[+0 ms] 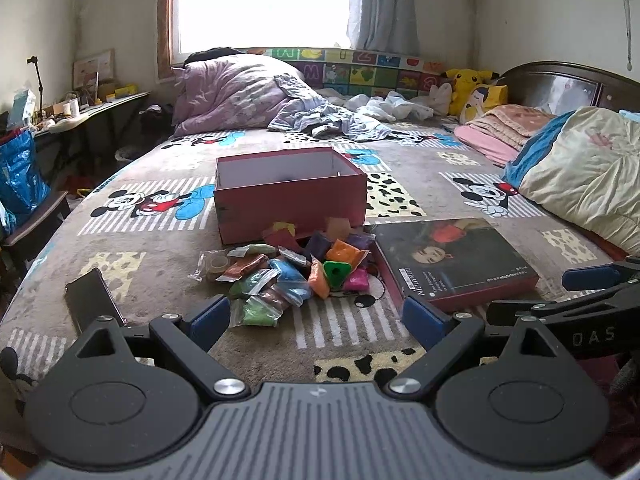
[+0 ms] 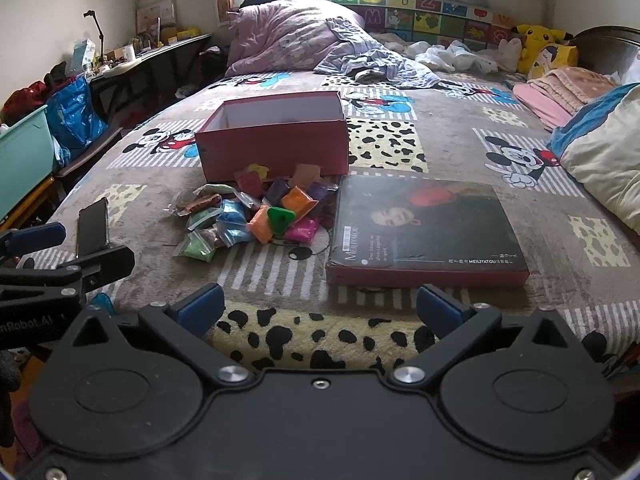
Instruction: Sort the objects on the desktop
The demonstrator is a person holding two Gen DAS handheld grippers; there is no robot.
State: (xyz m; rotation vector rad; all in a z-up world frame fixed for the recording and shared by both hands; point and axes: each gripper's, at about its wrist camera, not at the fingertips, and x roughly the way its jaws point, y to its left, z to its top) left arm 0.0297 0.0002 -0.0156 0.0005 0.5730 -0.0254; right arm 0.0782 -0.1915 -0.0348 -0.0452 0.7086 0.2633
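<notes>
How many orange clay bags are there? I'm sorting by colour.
2 show: one orange plastic clay bag behind the green triangular plastic piece, another left of it. More may be buried.

red box (image 1: 288, 196) floor hidden by its wall, desk clutter (image 1: 64, 110) too small

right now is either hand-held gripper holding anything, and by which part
Nothing is held. The left hand-held gripper and the right hand-held gripper are both open and empty, short of the pile of clay bags.
</notes>
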